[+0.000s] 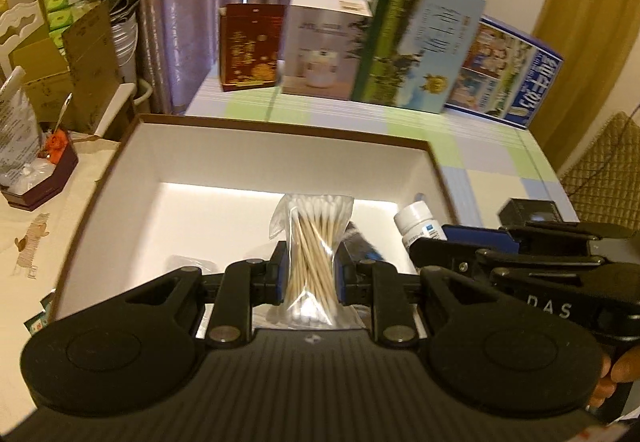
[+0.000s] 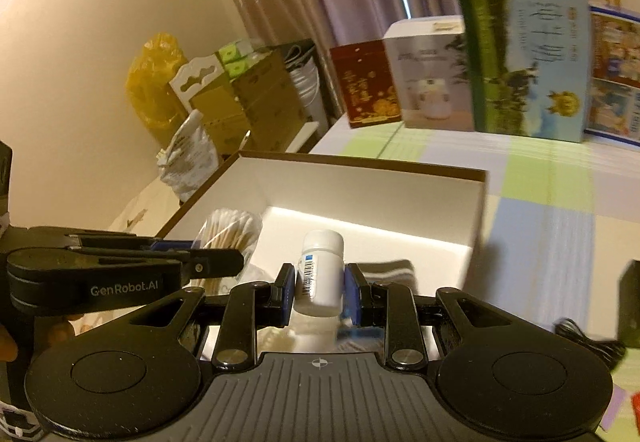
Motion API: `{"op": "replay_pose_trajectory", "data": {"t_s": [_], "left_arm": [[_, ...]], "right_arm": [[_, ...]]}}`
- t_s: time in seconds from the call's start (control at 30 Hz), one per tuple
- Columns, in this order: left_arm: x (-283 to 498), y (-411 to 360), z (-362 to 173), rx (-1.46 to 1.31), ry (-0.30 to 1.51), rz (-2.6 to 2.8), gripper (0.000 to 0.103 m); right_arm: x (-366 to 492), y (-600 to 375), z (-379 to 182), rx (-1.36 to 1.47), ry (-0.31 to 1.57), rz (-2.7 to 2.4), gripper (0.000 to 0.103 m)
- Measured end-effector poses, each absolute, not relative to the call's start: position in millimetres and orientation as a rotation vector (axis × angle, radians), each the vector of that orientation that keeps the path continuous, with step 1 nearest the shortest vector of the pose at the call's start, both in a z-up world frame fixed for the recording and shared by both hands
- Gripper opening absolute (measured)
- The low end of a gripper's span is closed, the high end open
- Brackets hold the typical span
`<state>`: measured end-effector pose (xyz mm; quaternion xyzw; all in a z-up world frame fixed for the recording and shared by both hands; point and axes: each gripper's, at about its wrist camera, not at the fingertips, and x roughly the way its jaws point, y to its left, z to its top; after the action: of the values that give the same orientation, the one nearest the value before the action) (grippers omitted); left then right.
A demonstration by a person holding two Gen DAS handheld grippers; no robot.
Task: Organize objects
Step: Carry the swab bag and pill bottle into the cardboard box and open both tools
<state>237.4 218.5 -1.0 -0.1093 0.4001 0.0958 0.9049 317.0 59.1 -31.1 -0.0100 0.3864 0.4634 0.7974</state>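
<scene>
My left gripper (image 1: 310, 274) is shut on a clear bag of cotton swabs (image 1: 310, 242), squeezed at its waist and held upright over the open white box (image 1: 256, 153). My right gripper (image 2: 316, 284) is shut on a white pill bottle (image 2: 320, 274) with a blue-and-barcode label, also above the box (image 2: 360, 189). In the left wrist view the bottle (image 1: 418, 224) and the right gripper (image 1: 448, 242) show at the right. In the right wrist view the swab bag (image 2: 230, 230) and the left gripper (image 2: 208, 256) show at the left. A dark striped item (image 2: 394, 272) lies inside the box.
Several upright printed boxes (image 1: 416, 37) stand in a row at the back of the checked tablecloth (image 1: 472, 145). Cardboard cartons (image 1: 60, 53) and a small maroon box (image 1: 48, 177) of clutter sit left. A woven chair (image 1: 608, 169) stands at the right, curtains behind.
</scene>
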Motion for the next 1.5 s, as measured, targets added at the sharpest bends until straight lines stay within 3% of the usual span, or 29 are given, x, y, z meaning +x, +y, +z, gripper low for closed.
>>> {"op": "replay_pose_trajectory", "data": {"t_s": [0.5,0.97,1.07,1.27,1.43,1.5], "left_arm": [[293.3,314.6,-43.6,-0.234,0.938,0.257,0.018],[335.7,346.1,-91.2,-0.259,1.026,0.266,0.019],[341.2,346.4,-96.9,-0.243,1.027,0.262,0.029],[344.7,349.3,-101.7,-0.241,1.042,0.257,0.031],[343.7,350.3,-100.0,-0.233,1.037,0.252,0.040],[343.1,350.4,-98.1,-0.226,1.033,0.256,0.049]], "right_arm": [[356.2,163.5,-72.4,-0.096,0.914,0.990,0.024],[386.2,200.6,-106.0,-0.137,0.970,0.930,0.024],[389.9,202.9,-110.9,-0.141,0.984,0.923,0.024],[394.0,205.8,-119.2,-0.144,1.003,0.911,0.024],[395.1,207.4,-121.1,-0.131,0.987,0.886,0.025],[396.2,206.6,-122.1,-0.122,0.992,0.883,0.036]]}}
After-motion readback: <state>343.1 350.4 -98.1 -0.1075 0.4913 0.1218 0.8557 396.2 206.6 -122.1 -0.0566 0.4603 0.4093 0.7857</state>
